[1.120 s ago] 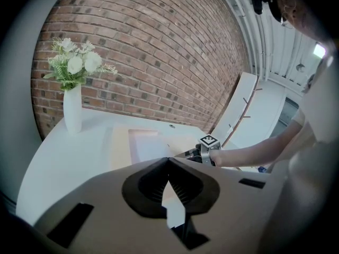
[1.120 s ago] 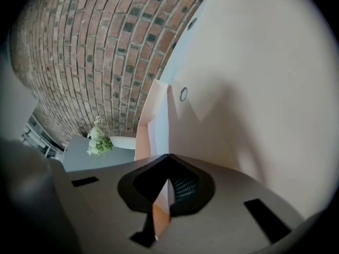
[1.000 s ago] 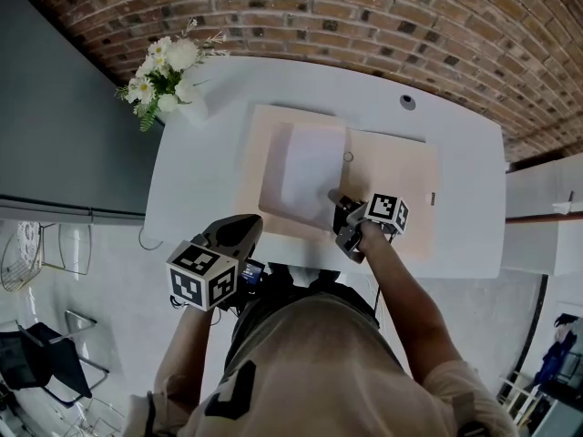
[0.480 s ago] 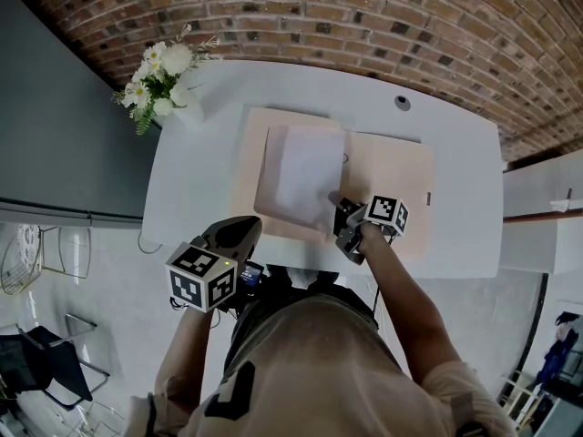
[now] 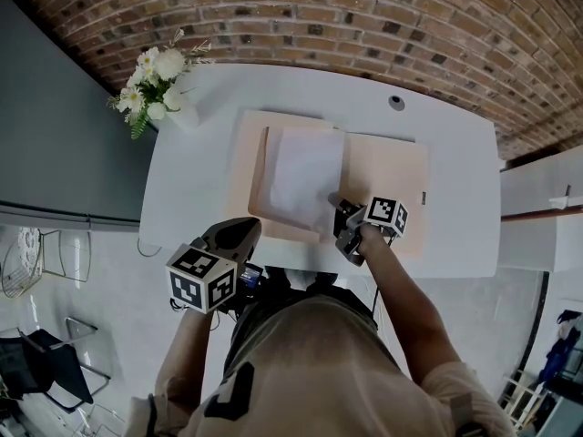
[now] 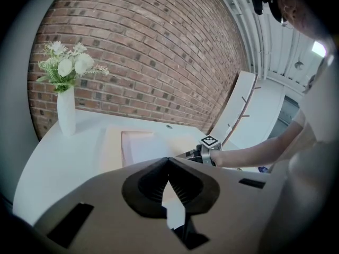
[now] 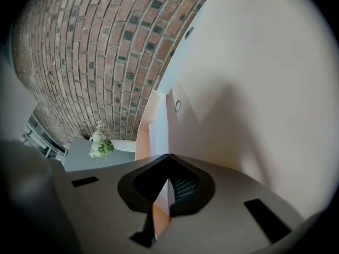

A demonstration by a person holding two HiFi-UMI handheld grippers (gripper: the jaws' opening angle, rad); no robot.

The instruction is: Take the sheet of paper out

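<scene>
Head view, change over the last second.

1. The worktop and everything on it, flowers included, sits slightly further left in frame. All of it shifted together.
2. The right tongs have kept the same place in frame, so they now lie a little nearer the right edge of the folder.
3. On the sheet of paper, the right edge has stayed with the tongs.
4. The left edge of the peach leaf under the sheet has spread leftward. It now carries a darker shaded line along its length, which was fainter before.
</scene>
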